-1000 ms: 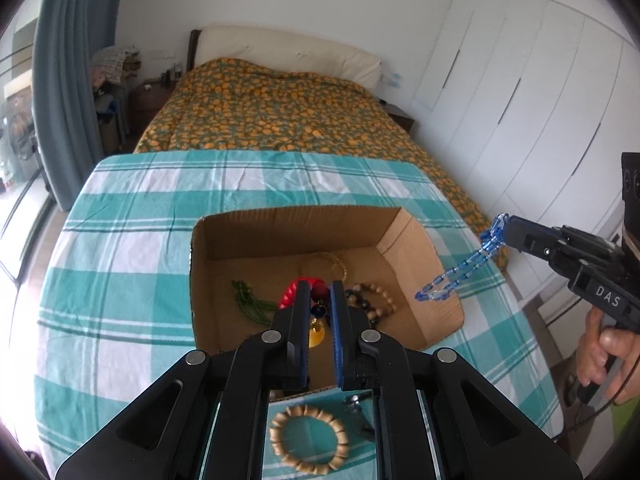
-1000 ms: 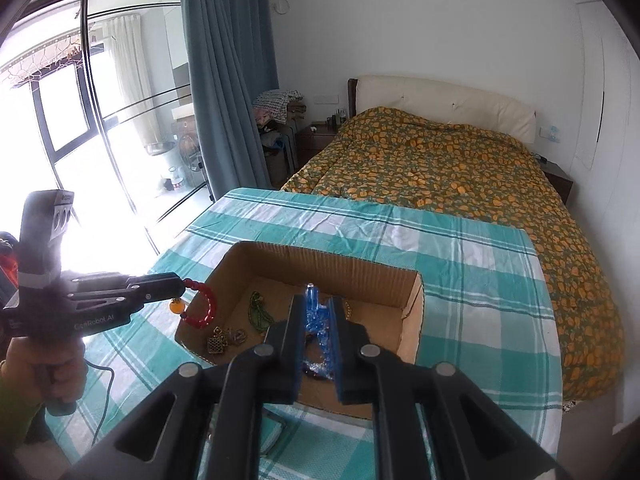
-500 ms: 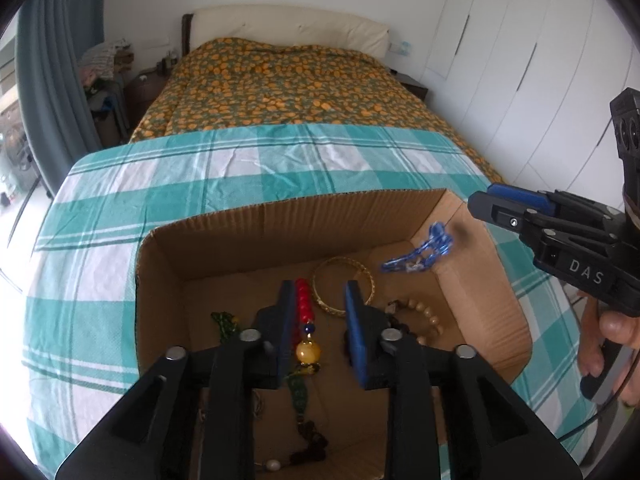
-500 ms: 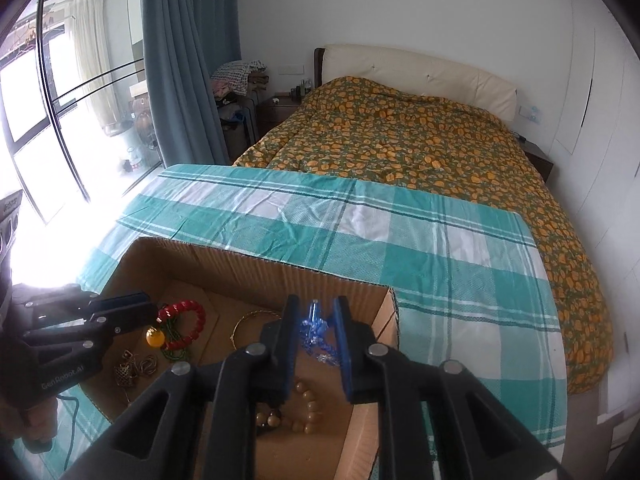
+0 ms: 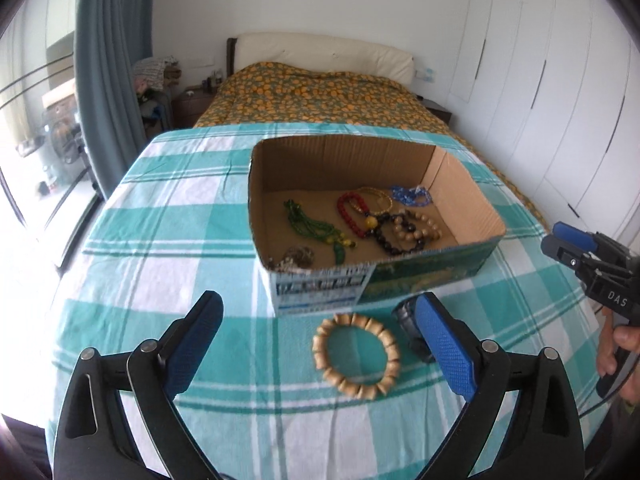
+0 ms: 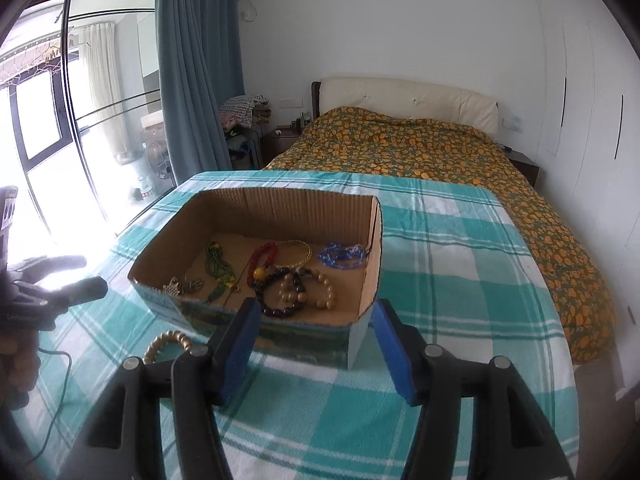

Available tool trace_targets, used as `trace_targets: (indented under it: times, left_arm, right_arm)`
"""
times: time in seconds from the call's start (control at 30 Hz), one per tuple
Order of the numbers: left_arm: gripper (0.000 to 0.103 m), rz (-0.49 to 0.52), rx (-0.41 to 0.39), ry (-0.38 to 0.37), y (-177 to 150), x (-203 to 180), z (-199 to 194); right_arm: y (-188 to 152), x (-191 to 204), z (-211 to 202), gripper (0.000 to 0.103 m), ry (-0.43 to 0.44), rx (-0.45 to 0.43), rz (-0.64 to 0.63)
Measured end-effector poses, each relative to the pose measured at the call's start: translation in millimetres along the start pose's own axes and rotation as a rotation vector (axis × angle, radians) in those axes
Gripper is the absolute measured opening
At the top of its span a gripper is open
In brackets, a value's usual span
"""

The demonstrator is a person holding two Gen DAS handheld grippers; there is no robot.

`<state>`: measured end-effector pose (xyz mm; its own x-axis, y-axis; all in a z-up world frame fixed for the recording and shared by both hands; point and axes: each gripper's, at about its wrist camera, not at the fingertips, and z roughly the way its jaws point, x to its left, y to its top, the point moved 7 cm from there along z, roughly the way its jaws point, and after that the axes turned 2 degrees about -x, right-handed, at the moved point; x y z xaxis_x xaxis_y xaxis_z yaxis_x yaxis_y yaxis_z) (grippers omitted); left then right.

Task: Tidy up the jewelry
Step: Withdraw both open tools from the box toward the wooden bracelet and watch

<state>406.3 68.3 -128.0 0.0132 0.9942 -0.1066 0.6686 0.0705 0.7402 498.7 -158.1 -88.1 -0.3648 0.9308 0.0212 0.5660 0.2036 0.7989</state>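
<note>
The left gripper (image 5: 320, 344) hangs low over the table (image 5: 160, 240) with its jaws opening wide and empty; the wooden bead bracelet (image 5: 357, 357) lies on the cloth between its fingers, just near of the cardboard box (image 5: 400, 280). The right gripper (image 6: 314, 350), also opening and empty, hovers before the box's near right corner. Open cloth spreads left and right of the box. Inside lie a red bracelet (image 5: 352, 213), a blue chain (image 5: 412, 195), green beads (image 5: 316, 228) and dark beads (image 5: 394, 236).
</note>
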Motion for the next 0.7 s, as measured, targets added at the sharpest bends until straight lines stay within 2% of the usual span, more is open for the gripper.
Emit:
trace_targets:
  times: [0.17, 0.27, 0.43, 0.7]
  left_arm:
    - [0.098, -0.052, 0.064, 0.005, -74.0, -8.9, -19.6]
    - [0.098, -0.068, 0.108, 0.010, -100.0, -18.1, -16.2]
    - [0.098, -0.068, 0.139, 0.037, -119.2, -25.3, -5.9]
    - [0.098, -0.040, 0.138, 0.072, -128.3, -28.2, -9.2]
  right_arm:
    - [-84.2, 24.9, -28.8, 0.060, -0.023, 0.074, -0.004]
    - [-114.0, 29.2, -40.5, 0.060, -0.017, 0.094, 0.058]
    - [-138.0, 27.2, -44.7, 0.060, -0.024, 0.109, 0.141]
    - [-149.8, 32.9, -50.3, 0.060, -0.027, 0.122, 0.127]
